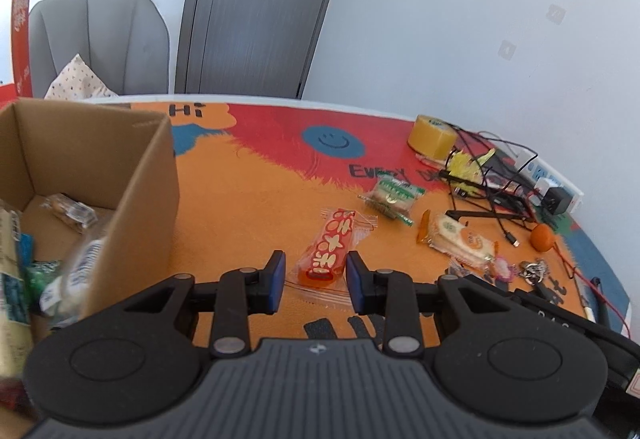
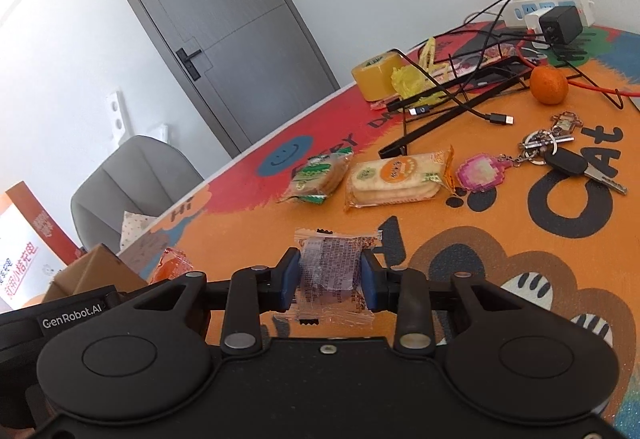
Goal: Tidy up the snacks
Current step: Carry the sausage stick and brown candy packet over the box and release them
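My left gripper (image 1: 316, 281) is open, its blue pads either side of the near end of a red-orange snack packet (image 1: 328, 249) lying on the mat. A cardboard box (image 1: 132, 175) with several snacks inside stands to its left. My right gripper (image 2: 330, 275) is shut on a clear-wrapped dark snack (image 2: 330, 271), held above the mat. A green-wrapped cracker pack (image 2: 320, 173) and an orange-labelled cracker pack (image 2: 396, 179) lie beyond it; they also show in the left wrist view, the green-wrapped pack (image 1: 392, 195) and the orange-labelled pack (image 1: 460, 239). The red-orange packet (image 2: 172, 265) peeks at the left.
On the orange cartoon mat (image 1: 248, 207) lie a yellow tape roll (image 2: 376, 79), a tangle of black cables (image 2: 460, 95), a mandarin (image 2: 549, 85), keys with a pink charm (image 2: 560, 155) and a power strip (image 2: 552, 9). A grey chair (image 1: 104, 39) stands behind the table.
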Demonstrator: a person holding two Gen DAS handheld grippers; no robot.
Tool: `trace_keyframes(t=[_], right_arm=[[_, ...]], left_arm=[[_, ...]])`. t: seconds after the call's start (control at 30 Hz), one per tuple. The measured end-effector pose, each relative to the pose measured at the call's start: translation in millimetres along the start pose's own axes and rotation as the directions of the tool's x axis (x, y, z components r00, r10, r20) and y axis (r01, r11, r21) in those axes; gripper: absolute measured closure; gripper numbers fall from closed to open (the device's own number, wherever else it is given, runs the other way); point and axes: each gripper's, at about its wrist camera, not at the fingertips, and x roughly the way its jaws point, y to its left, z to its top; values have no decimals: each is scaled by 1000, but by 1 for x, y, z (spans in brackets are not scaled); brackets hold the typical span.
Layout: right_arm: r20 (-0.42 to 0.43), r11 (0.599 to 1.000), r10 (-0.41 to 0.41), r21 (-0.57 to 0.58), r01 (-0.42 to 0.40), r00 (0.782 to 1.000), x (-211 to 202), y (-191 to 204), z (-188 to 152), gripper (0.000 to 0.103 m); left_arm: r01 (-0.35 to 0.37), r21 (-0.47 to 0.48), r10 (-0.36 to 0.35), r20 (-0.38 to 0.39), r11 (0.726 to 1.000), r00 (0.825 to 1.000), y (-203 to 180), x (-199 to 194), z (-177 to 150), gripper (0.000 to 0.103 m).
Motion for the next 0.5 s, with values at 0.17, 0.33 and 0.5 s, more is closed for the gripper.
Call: trace_keyframes(t=[0.17, 0.33, 0.5], right_arm=[[19, 999, 39, -9, -39, 999, -11, 13, 1, 70], [28, 996, 82, -28, -81, 996, -18, 31, 3, 70], [31, 991, 122, -52, -120, 992, -23, 51, 2, 70]], left_arm=[[14, -1, -14, 49, 1000, 999, 2, -26, 5, 72], [11, -9, -10, 86, 1000, 996, 9, -47, 9, 72], [-2, -28, 6, 115, 1000, 993, 24, -65, 13, 72]])
